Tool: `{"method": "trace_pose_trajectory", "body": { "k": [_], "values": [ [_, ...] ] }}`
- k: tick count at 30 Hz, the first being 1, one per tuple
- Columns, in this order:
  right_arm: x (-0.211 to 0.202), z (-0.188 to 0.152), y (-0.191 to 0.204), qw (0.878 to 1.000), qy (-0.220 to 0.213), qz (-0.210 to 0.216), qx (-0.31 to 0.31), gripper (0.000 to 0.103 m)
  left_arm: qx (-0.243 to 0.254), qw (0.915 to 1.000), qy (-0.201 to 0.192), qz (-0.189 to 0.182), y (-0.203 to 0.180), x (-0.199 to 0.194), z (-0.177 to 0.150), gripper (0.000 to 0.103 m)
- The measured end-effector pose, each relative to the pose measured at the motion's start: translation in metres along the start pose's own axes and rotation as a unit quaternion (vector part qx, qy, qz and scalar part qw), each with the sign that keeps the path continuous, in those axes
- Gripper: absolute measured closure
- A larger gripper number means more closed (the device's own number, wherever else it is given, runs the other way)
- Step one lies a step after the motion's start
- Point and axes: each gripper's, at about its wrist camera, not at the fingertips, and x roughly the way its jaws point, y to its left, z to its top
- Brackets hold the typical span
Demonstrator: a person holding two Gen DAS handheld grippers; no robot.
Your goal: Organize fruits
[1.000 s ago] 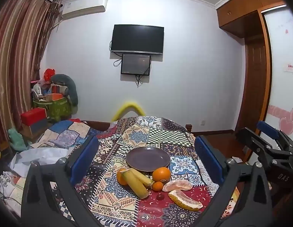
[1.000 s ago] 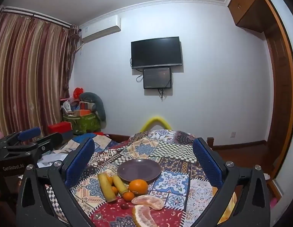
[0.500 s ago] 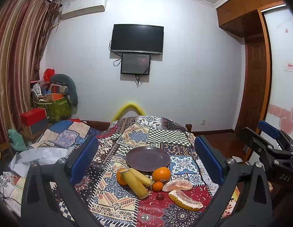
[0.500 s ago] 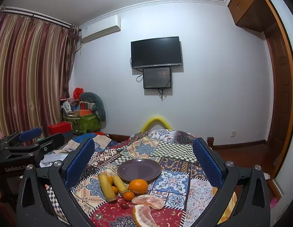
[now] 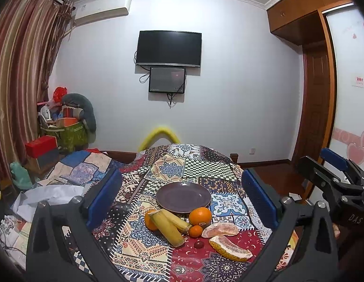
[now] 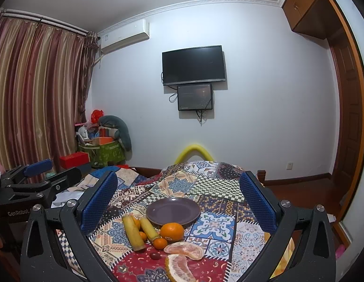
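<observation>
A round dark purple plate (image 5: pixel 183 197) (image 6: pixel 173 211) lies bare on a patchwork-covered table (image 5: pixel 172 164). In front of it lie two yellow-green sugarcane pieces (image 5: pixel 166 228) (image 6: pixel 133 233), a large orange (image 5: pixel 200 216) (image 6: pixel 172 231), smaller oranges (image 5: pixel 196 231) (image 6: pixel 160 243), a small dark red fruit (image 5: pixel 198 244) (image 6: pixel 155 256) and two pomelo pieces (image 5: pixel 220 229) (image 6: pixel 183 251). My left gripper (image 5: pixel 182 199) is open and empty, well above and short of the fruit. My right gripper (image 6: pixel 178 204) is likewise open and empty. Each gripper shows at the other view's edge.
A yellow chair back (image 5: pixel 159 134) stands behind the table. A bed with a patchwork quilt and white cloth (image 5: pixel 64 183) lies left. Boxes and a green bin (image 5: pixel 69 134) stand by the curtain. A TV (image 5: pixel 169 48) hangs on the far wall; a wardrobe and door (image 5: pixel 313 98) are right.
</observation>
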Motion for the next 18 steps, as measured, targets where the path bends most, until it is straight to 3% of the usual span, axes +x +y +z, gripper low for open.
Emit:
{"method": "trace_pose_trajectory", "body": {
  "k": [18],
  "values": [
    [-0.0017, 0.0013, -0.001, 1.0, -0.001, 0.0, 0.0, 0.0, 0.0, 1.0, -0.001, -0.001, -0.0013, 0.0007, -0.0017, 0.0]
  ]
}}
